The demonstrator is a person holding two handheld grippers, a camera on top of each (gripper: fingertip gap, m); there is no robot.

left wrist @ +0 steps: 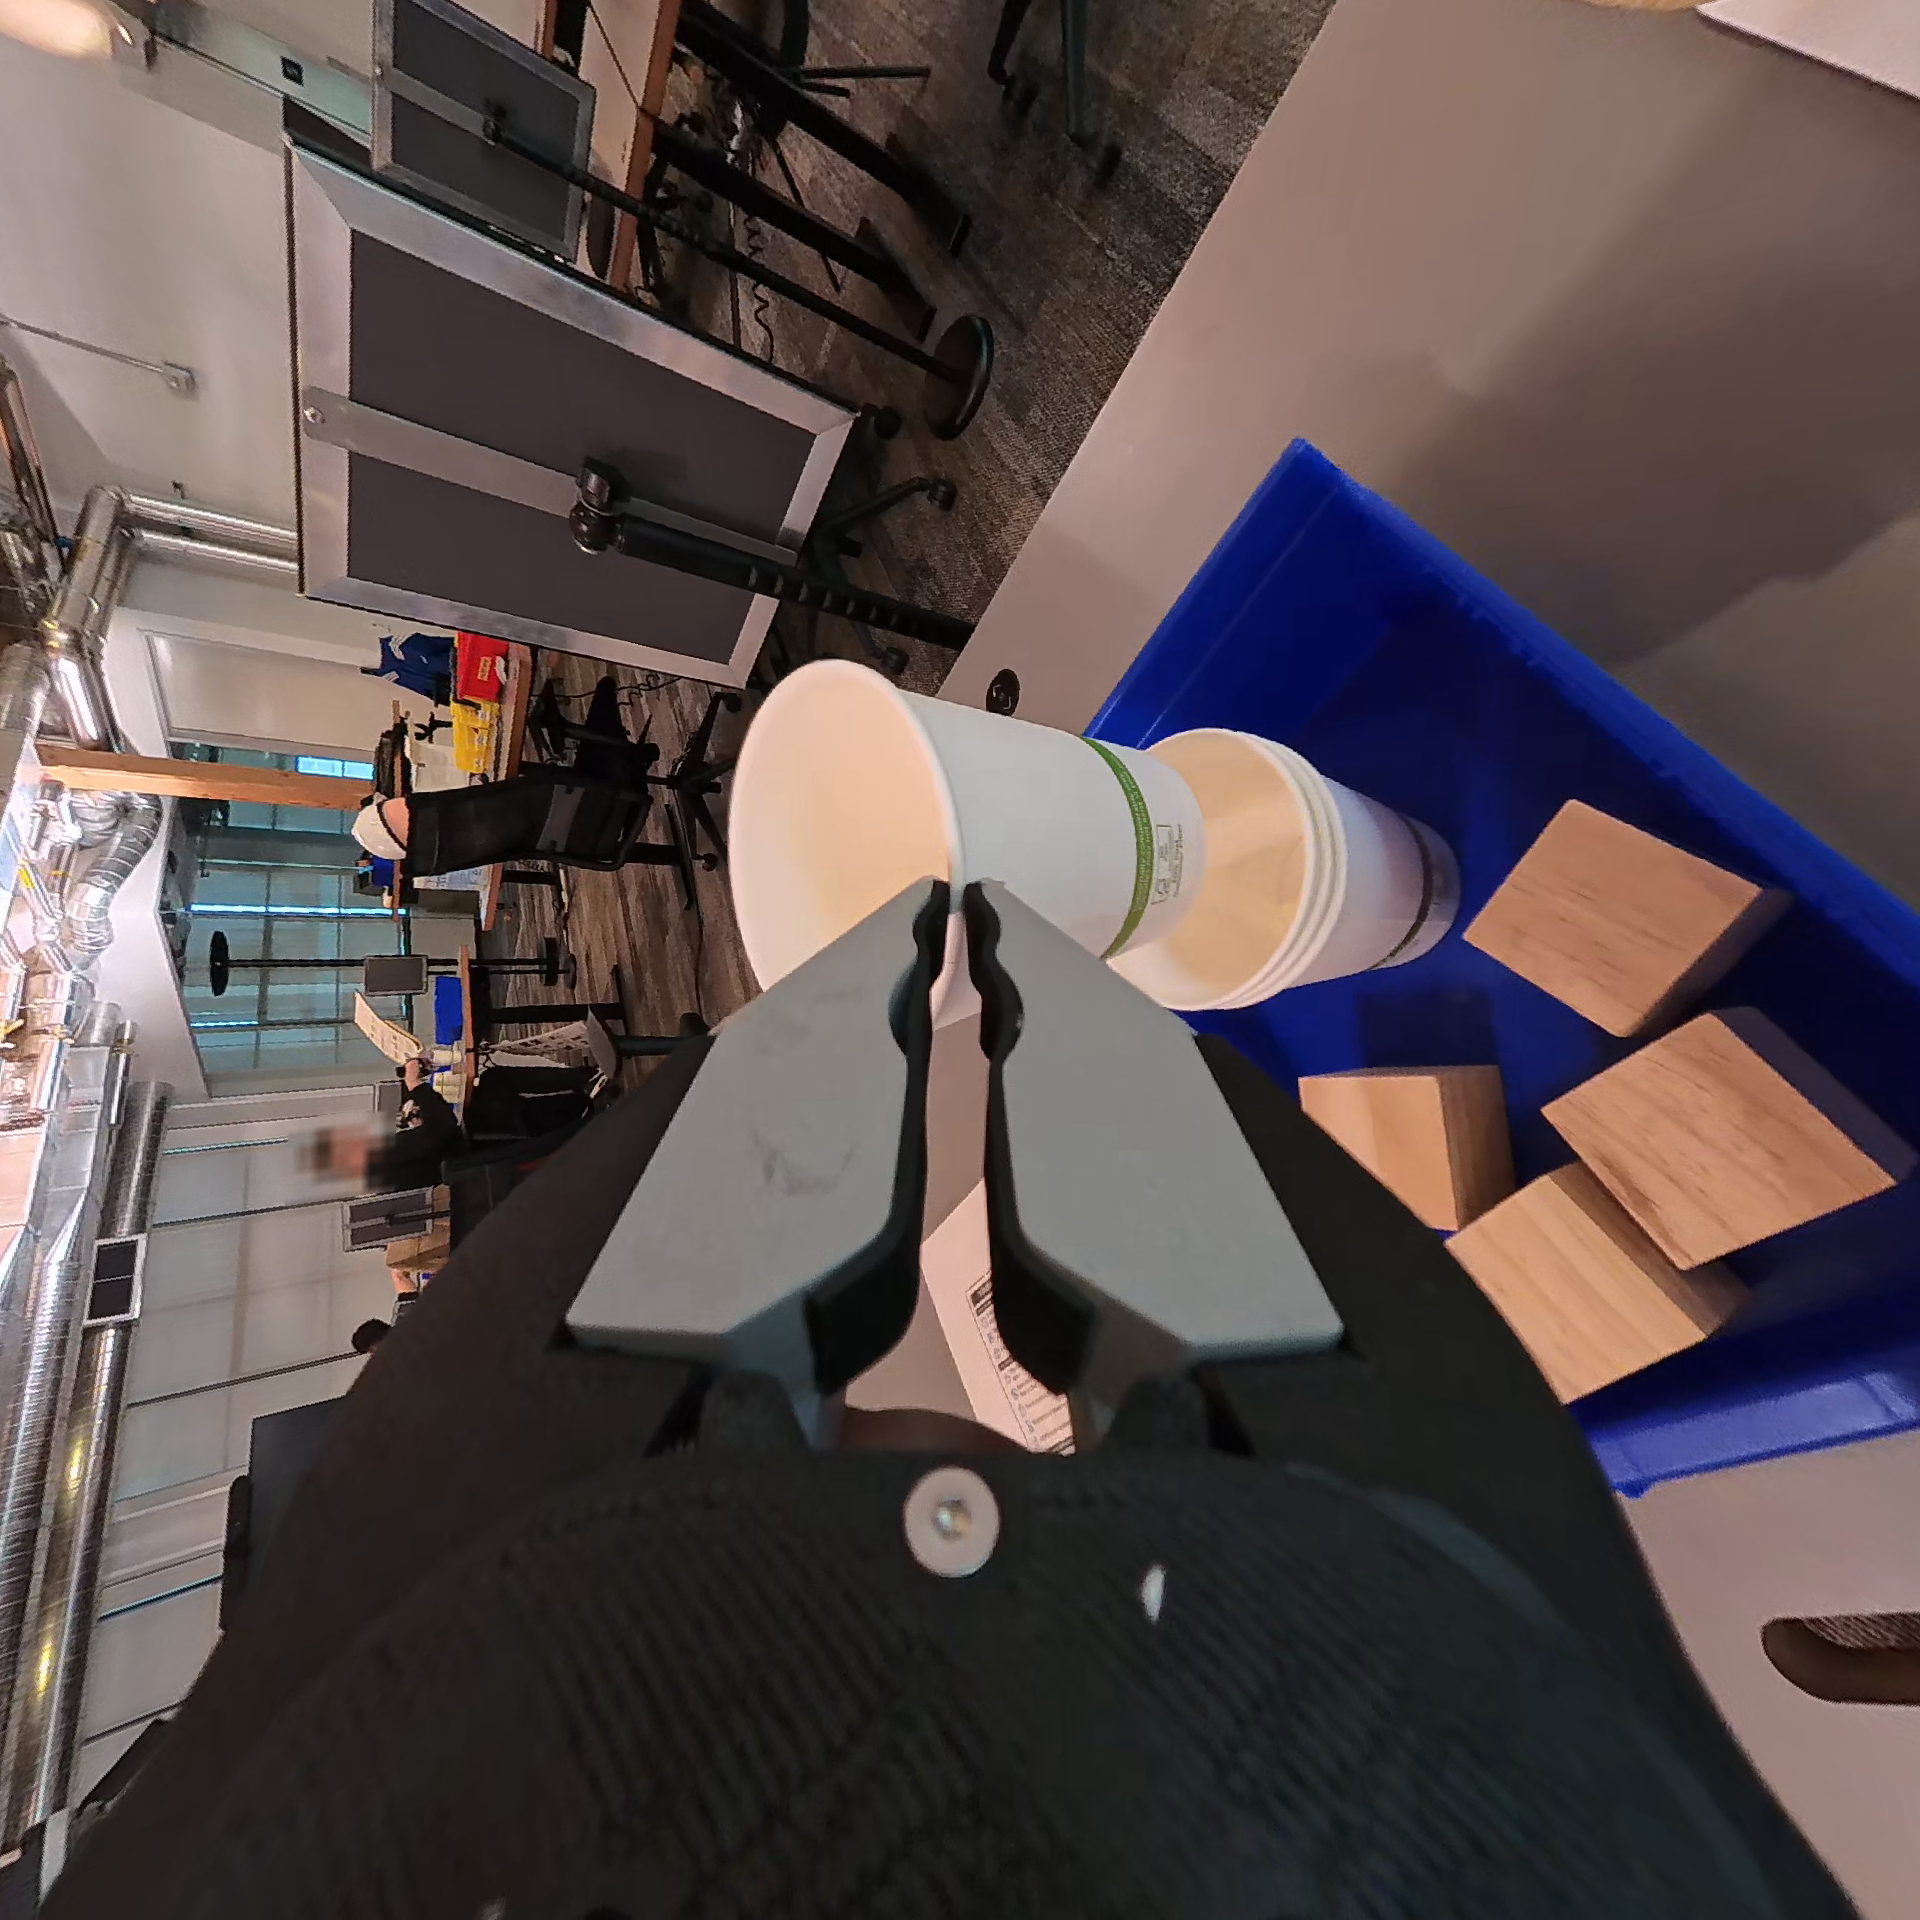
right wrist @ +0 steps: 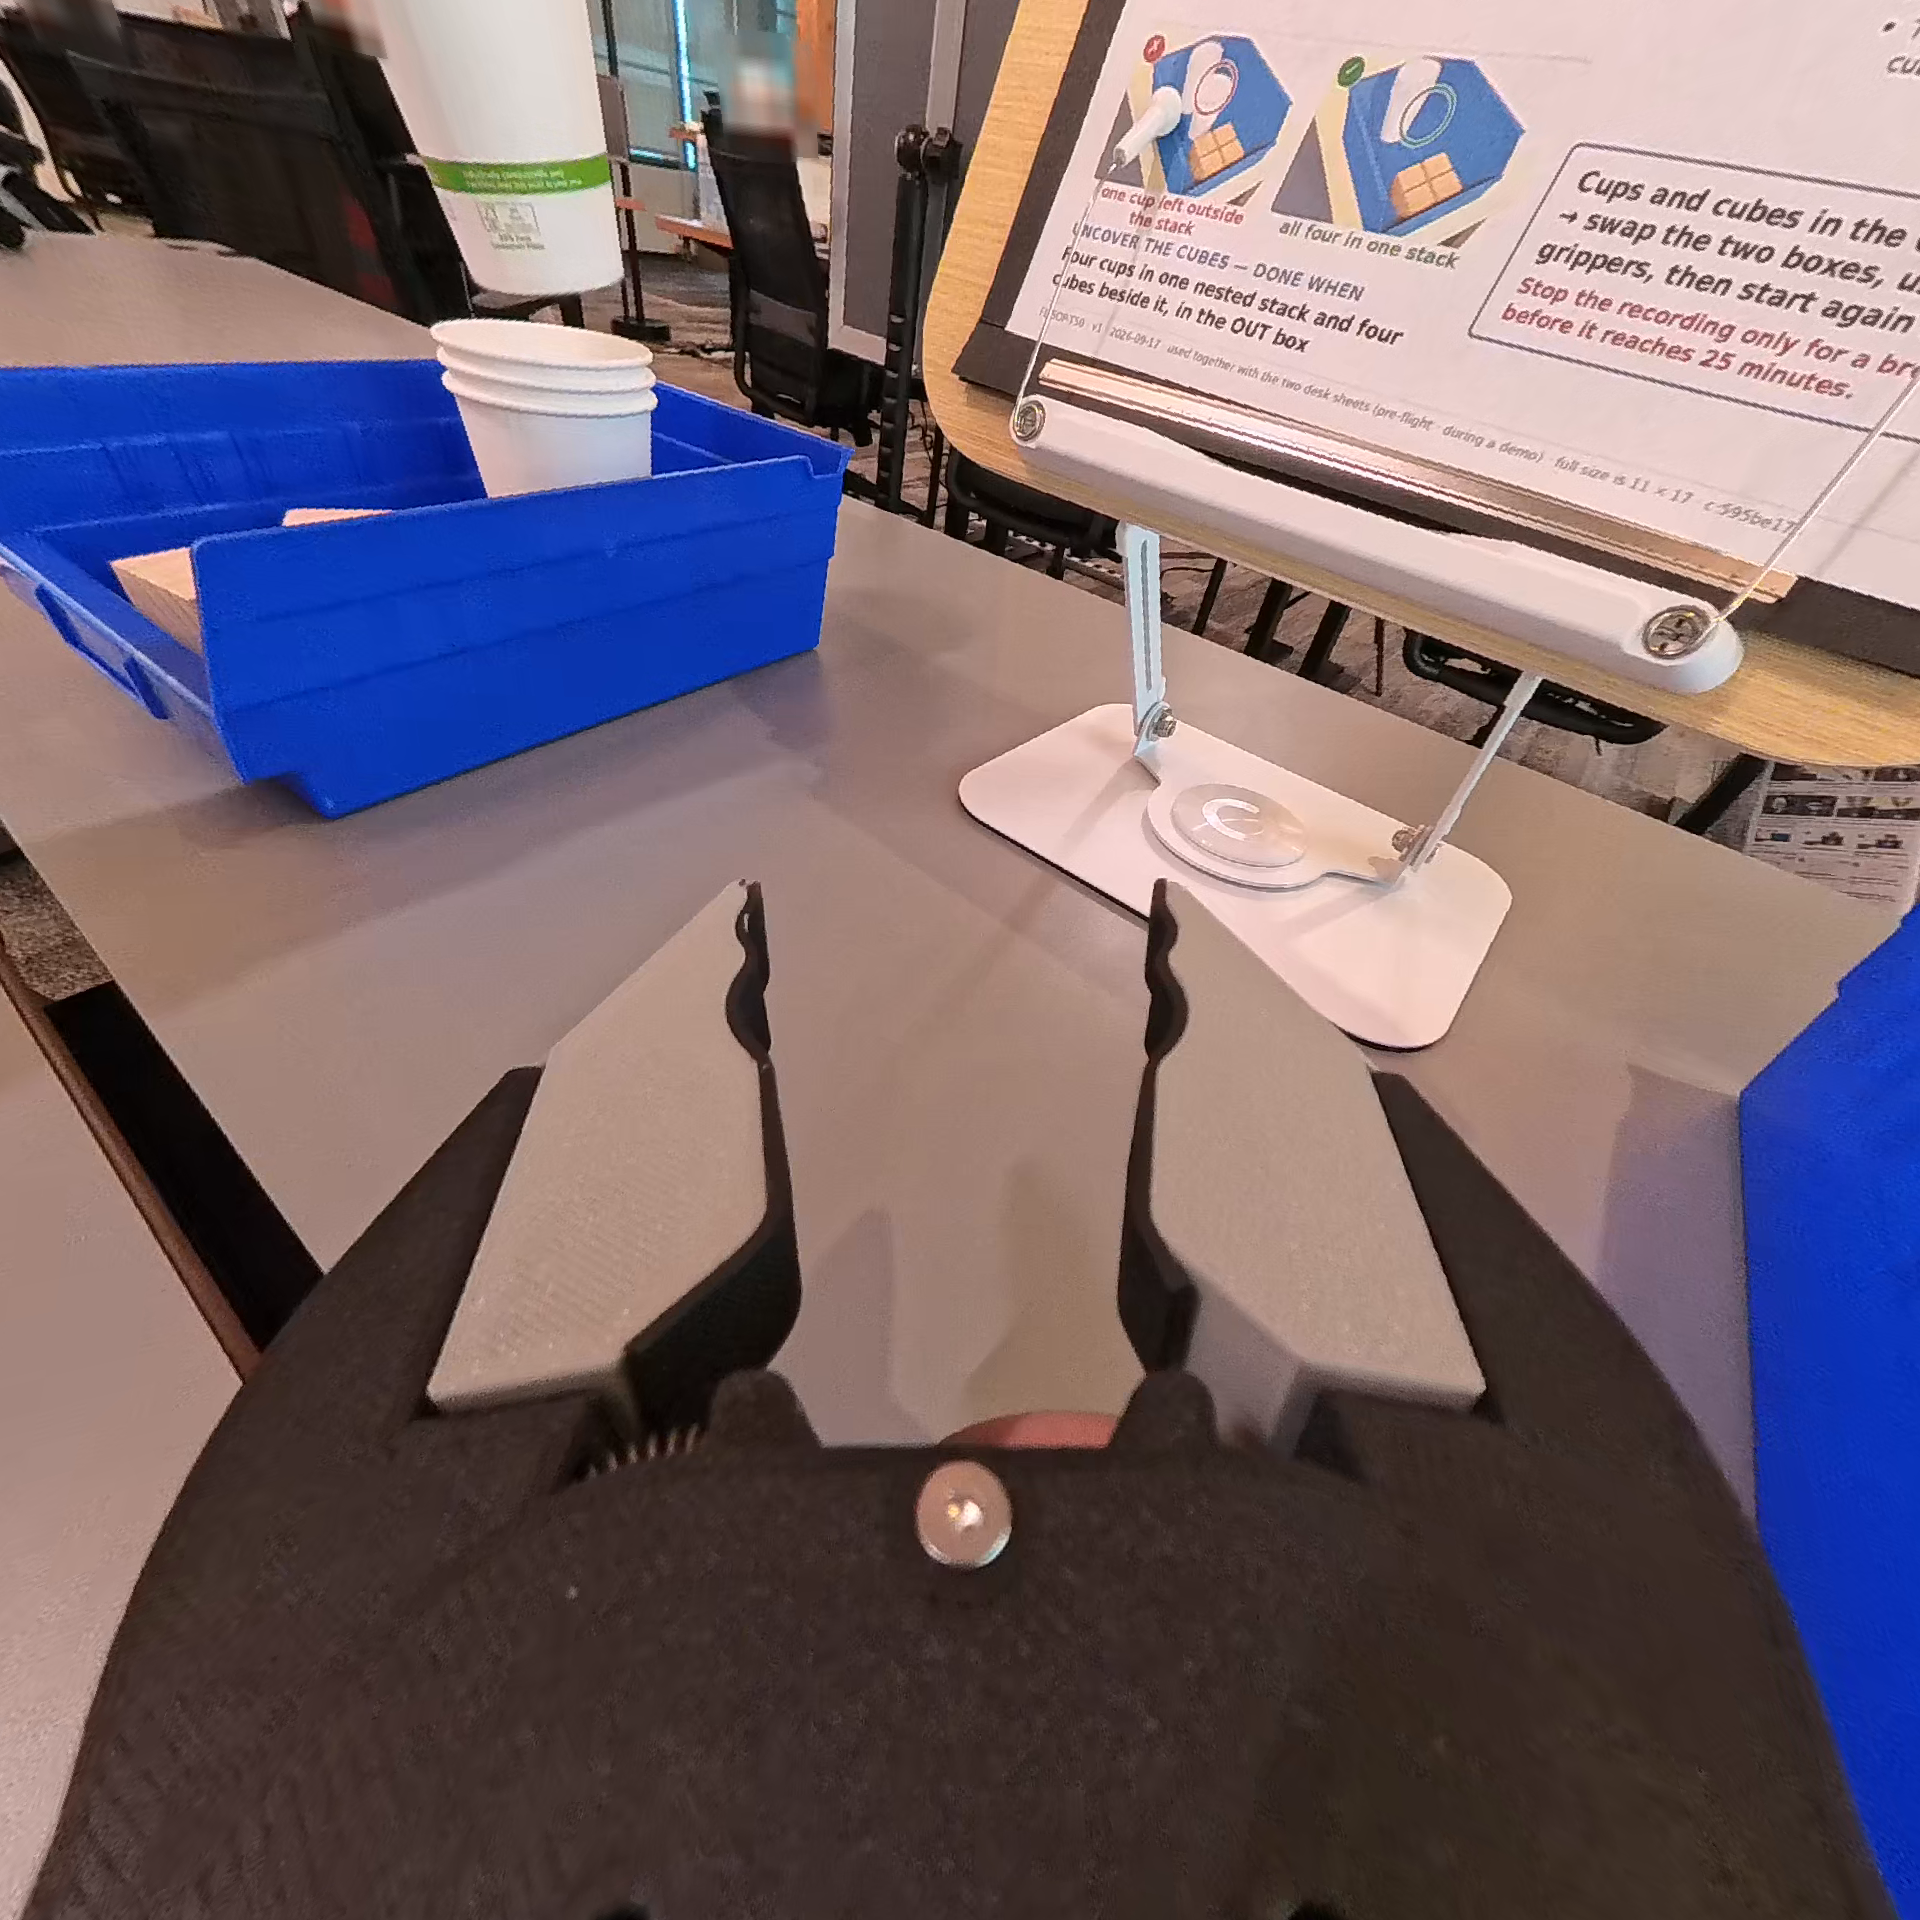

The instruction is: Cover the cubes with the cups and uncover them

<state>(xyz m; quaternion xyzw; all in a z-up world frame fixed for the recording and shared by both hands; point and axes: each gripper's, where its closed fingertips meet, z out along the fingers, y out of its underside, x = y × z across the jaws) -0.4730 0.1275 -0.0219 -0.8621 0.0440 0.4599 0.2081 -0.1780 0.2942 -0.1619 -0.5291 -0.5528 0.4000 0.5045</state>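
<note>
Grey worktop (right wrist: 935, 644): left gripper (left wrist: 957, 902) fingers pinch one paper cup (left wrist: 966, 831) above the stack (right wrist: 551, 416); right gripper (right wrist: 951, 904) fingers wide, empty; wooden cubes (left wrist: 1621, 914) uncovered in the blue bin (right wrist: 520, 623).

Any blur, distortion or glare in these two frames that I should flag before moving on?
Left wrist view: rolled sideways, fisheye bends the room edges; the held cup and wooden cubes are sharp, and the left gripper is crisp. Right wrist view: the lifted cup at the top is soft, the stand's sheet is slightly blurred, the grey table has mild sheen, and the right gripper is sharp.
</note>
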